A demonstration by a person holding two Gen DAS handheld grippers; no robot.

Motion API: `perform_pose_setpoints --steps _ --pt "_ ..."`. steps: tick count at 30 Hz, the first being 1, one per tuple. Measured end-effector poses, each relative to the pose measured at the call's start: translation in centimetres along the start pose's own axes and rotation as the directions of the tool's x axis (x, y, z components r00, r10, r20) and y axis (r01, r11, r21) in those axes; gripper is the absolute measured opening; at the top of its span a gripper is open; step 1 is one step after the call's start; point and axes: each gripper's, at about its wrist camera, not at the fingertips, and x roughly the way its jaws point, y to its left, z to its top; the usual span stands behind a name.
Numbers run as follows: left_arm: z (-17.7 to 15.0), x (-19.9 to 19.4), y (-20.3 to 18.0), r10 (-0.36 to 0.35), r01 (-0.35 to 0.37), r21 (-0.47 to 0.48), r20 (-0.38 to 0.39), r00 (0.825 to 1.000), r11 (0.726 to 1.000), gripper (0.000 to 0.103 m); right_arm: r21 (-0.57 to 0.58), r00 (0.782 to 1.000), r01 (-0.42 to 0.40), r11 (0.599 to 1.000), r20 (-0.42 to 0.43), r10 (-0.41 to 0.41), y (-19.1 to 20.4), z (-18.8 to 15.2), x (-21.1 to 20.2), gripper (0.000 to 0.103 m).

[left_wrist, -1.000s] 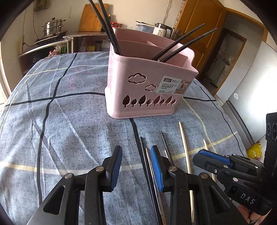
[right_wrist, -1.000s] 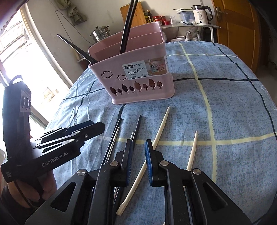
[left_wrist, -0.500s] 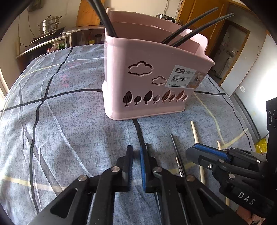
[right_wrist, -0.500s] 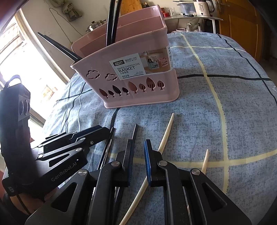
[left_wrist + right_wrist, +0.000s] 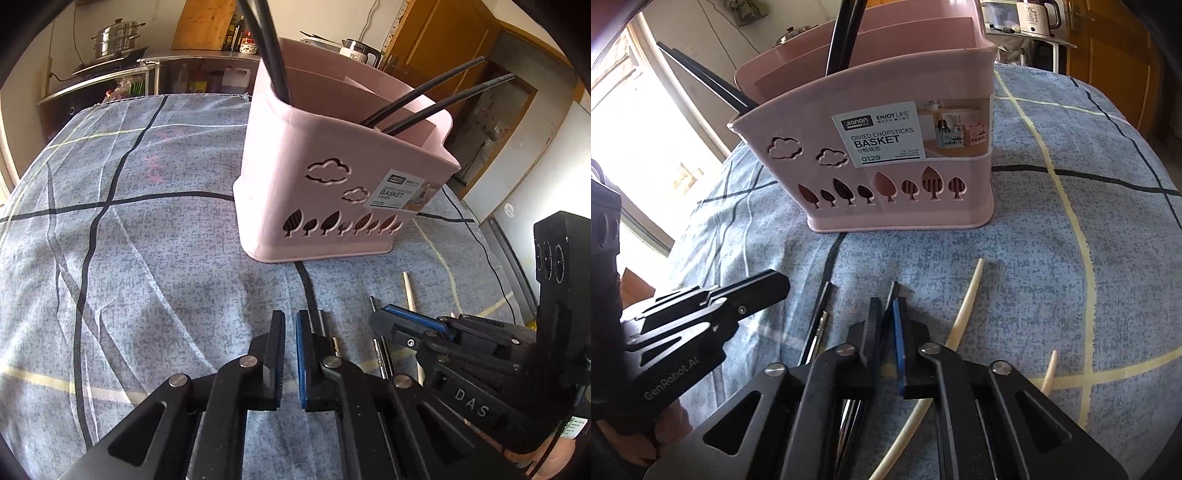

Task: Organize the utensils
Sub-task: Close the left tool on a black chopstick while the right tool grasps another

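A pink divided chopsticks basket stands on the blue checked tablecloth with several black chopsticks upright in it. Dark and metal chopsticks and two pale wooden ones lie in front of it. My left gripper is low over the cloth, jaws nearly closed, nothing visibly between them. My right gripper is nearly closed around the tip of a dark chopstick. Each gripper shows in the other's view: the right one, the left one.
A counter with a steel pot and bottles stands beyond the table's far edge. A kettle sits on a side table. A wooden door is at the right and a bright window at the left.
Both grippers moved forward toward the basket and lower. The left jaws closed from wide open to a narrow gap. The right jaws narrowed around a dark chopstick.
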Motion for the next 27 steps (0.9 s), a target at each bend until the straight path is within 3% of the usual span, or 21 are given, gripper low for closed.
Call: perform_pose_setpoints --steps 4,12,16,27 --pt "0.2 0.5 -1.1 -0.003 0.004 0.022 -0.02 1.0 1.0 0.015 0.015 1.0 0.0 1.0 -0.005 0.0 -0.8 -0.2 -0.4 0.005" --pt "0.3 2.4 -2.9 0.053 -0.049 0.069 -0.056 0.997 0.996 0.015 0.03 1.0 -0.004 1.0 -0.006 0.004 -1.8 -0.6 -0.9 0.005" --pt "0.9 2.8 -2.6 0.076 -0.071 0.068 -0.074 0.994 0.995 0.005 0.033 1.0 -0.008 0.999 -0.006 0.008 -2.0 -0.7 -0.9 0.005" --pt "0.0 0.8 0.5 0.094 -0.093 0.027 -0.079 0.992 0.995 0.006 0.029 1.0 -0.016 0.999 -0.023 0.017 -1.6 -0.6 -0.7 0.005"
